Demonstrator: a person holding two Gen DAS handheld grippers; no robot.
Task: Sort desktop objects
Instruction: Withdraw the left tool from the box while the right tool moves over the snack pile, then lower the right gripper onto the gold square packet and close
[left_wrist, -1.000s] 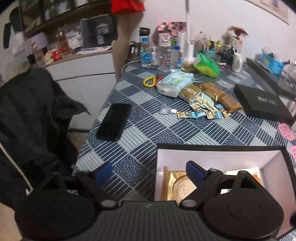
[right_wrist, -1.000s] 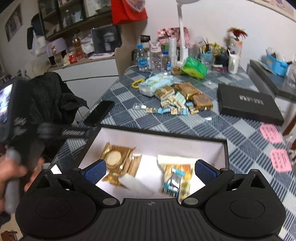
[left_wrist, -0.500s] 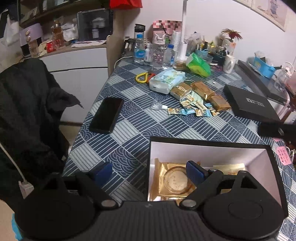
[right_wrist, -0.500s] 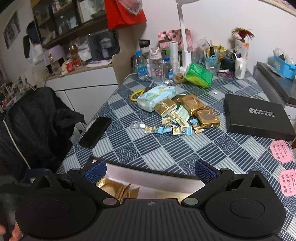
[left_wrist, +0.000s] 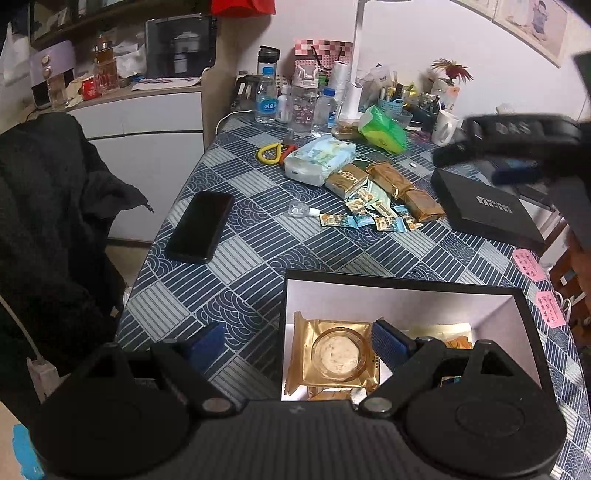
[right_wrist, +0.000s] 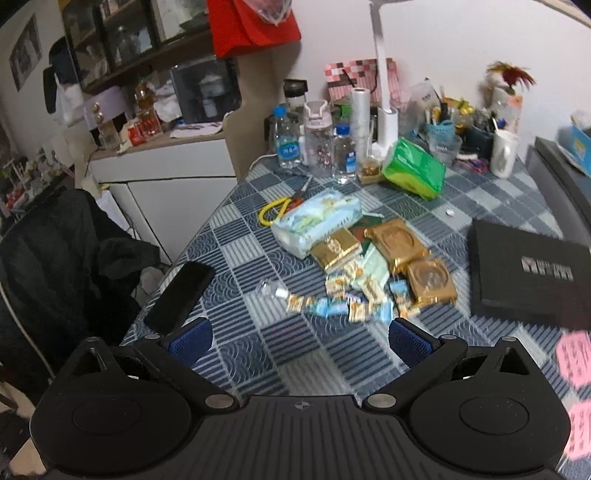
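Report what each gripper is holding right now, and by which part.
Nothing is held. The left gripper is open, one finger over the open box; the right gripper is open above the tablecloth, short of the snack packets.

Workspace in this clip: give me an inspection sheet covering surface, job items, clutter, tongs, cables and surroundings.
Surface: table under a blue patterned cloth.
Job's things: open box at the near edge holds a gold round-window packet; small snack packets, gold packets and a tissue pack lie mid-table.
Clutter: black phone, closed black box, pink notes, bottles, green bag.
Tongs: left tongs open, one finger over the box; right tongs open above bare cloth, empty.
Cables: white cord at the far table edge.
Surroundings: dark jacket on a chair, white cabinet.
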